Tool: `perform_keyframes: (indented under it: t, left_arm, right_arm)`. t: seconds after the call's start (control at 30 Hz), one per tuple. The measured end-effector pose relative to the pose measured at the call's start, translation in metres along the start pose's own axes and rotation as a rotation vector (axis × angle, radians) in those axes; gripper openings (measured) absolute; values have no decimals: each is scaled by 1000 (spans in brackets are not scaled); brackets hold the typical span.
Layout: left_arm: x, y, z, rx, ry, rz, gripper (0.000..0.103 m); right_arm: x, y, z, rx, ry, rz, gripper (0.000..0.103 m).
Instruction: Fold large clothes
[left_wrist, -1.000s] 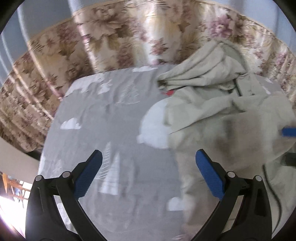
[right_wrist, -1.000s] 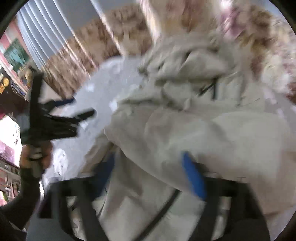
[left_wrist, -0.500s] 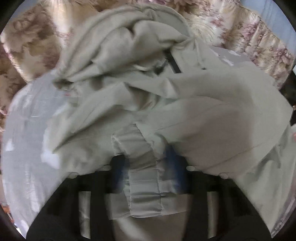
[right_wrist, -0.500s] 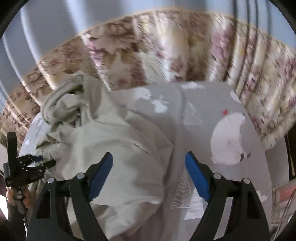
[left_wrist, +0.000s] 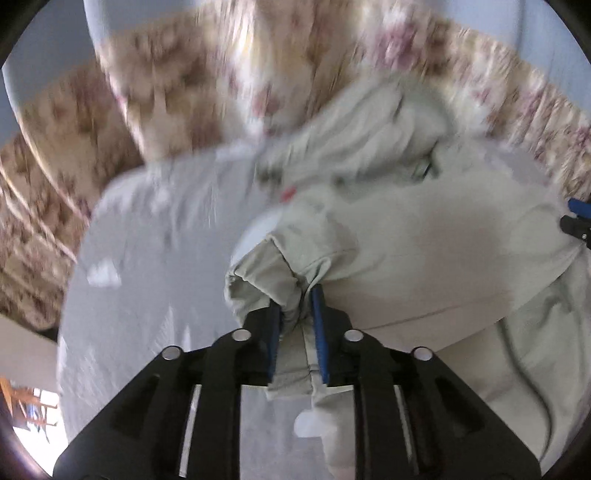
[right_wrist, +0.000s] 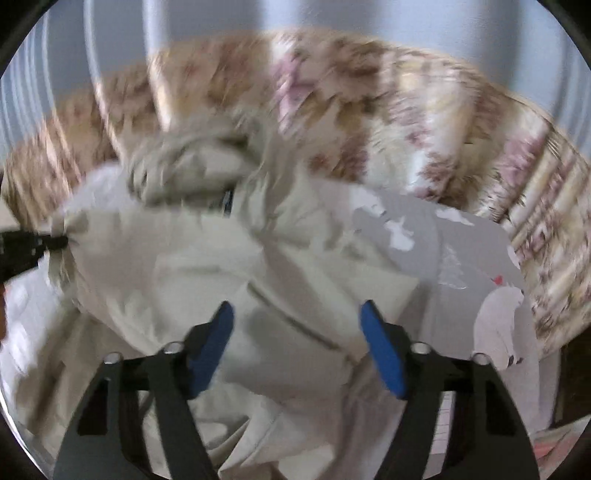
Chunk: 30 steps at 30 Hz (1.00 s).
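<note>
A bunched cuff of the beige garment (left_wrist: 424, 236) is pinched between the closing jaws of the left gripper (left_wrist: 297, 314) at 6 o'clock; the garment is heaped on the grey printed sheet (left_wrist: 147, 258). The right gripper (right_wrist: 295, 332) is half wide and closing, cloth lying between its unpressed blue pads (right_wrist: 382, 347)

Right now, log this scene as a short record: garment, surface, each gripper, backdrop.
garment: beige jacket, crumpled, not yet folded
surface: grey bedsheet with white animal prints
left gripper: jaws closing, pinching a bunched cuff of the jacket
right gripper: jaws closing, jacket fabric between them, pads not yet pressing it
backdrop: floral curtain
</note>
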<state>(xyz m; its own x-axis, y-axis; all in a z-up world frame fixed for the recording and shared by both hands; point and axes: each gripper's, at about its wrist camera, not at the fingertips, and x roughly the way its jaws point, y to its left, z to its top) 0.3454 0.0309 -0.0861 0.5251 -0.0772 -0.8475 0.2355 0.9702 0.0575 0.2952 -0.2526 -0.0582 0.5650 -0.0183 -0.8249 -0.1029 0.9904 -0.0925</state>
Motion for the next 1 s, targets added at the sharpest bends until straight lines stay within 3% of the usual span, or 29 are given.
perform_keyframes:
  t: [0.13, 0.27, 0.37, 0.43, 0.47, 0.5, 0.57, 0.63, 0.7, 0.87, 1.0]
  left_arm:
    - [22, -1, -10, 16, 32, -7, 32]
    - [36, -15, -4, 67, 36, 27, 37]
    - [39, -23, -1, 91, 36, 58, 41]
    - [30, -20, -5, 92, 37, 86, 61]
    - [23, -17, -8, 87, 30, 104, 84]
    - [13, -14, -12, 82, 6, 110, 95]
    - [-8, -8, -21, 79, -29, 103, 96]
    - [-29, -3, -32, 65, -53, 92, 97]
    - [-50, 1, -47, 43, -85, 74, 100]
    - [-89, 6, -97, 21, -109, 40, 100]
    - [-104, 2, -135, 2, -104, 2, 100]
  right_arm:
    - [31, -2, -8, -61, 75, -143, 52]
    - [53, -18, -6, -11, 111, -134, 53]
    - [45, -22, -6, 9, 92, -94, 53]
    - [22, -31, -12, 50, 57, 20, 54]
    - [12, -34, -15, 72, 42, 61, 55]
    - [-4, -41, -21, 102, 11, 113, 55]
    - [-30, -48, -29, 136, -42, 132, 56]
    - [-58, -54, -43, 157, -114, 128, 69]
    - [-83, -57, -63, 170, -172, 97, 70]
    - [-118, -71, -107, 211, -211, 18, 70]
    - [-125, -81, -148, 266, -189, -6, 70]
